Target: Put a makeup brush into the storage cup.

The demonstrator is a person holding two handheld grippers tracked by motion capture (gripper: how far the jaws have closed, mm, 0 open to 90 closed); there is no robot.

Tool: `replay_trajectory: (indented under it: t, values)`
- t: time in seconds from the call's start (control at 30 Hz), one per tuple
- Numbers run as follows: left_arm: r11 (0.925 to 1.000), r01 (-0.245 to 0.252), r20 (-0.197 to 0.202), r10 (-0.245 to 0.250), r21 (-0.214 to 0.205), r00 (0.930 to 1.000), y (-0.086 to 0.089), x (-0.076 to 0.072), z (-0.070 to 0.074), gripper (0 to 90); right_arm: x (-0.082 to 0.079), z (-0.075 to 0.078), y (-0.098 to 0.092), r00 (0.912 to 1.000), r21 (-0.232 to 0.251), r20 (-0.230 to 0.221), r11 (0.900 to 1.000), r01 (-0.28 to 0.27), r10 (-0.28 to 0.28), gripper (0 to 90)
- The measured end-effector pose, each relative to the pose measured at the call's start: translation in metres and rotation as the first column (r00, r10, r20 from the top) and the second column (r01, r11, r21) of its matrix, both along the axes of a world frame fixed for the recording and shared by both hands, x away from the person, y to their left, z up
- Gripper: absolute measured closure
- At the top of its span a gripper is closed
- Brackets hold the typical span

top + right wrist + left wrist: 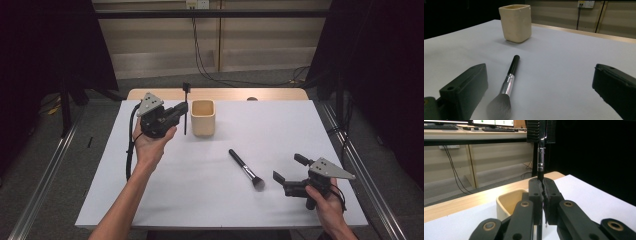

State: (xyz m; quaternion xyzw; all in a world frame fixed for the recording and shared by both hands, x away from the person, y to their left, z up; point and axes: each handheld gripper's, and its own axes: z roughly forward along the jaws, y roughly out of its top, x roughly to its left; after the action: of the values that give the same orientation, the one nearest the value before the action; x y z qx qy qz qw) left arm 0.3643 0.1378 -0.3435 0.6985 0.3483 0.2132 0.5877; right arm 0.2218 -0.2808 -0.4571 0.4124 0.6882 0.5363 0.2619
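Gripping slim black brush [541, 157], possibly comb-headed, upright

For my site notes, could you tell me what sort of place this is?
Probably a lab recording station: a white-topped table between black curtains, computer monitors on a desk behind, cables trailing across the floor.

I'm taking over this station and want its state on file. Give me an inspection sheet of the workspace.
Surface: white table, wooden strip at the far edge.
Job's things: upright black comb-like brush in the left gripper, beside the beige cup; makeup brush lying flat, bristles toward the person.
Clutter: nothing seen.
Grippers: left gripper shut on the upright brush's handle, fingers pressed to it; right gripper open, resting near the makeup brush.
Cables: black gripper cable; cables on the floor behind.
Surroundings: dark curtains both sides, wall socket.
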Motion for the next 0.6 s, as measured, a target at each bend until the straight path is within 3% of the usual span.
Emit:
replay_trajectory:
  t: [0.6]
  values:
    - [0.9996, -0.014, 0.009, 0.014, -0.023, 0.9999, -0.014, 0.025, 0.012, 86.2, 0.0, 0.0, 0.0, 1.0, 0.006, 0.0, 1.0, 0.0, 0.0, 0.0]
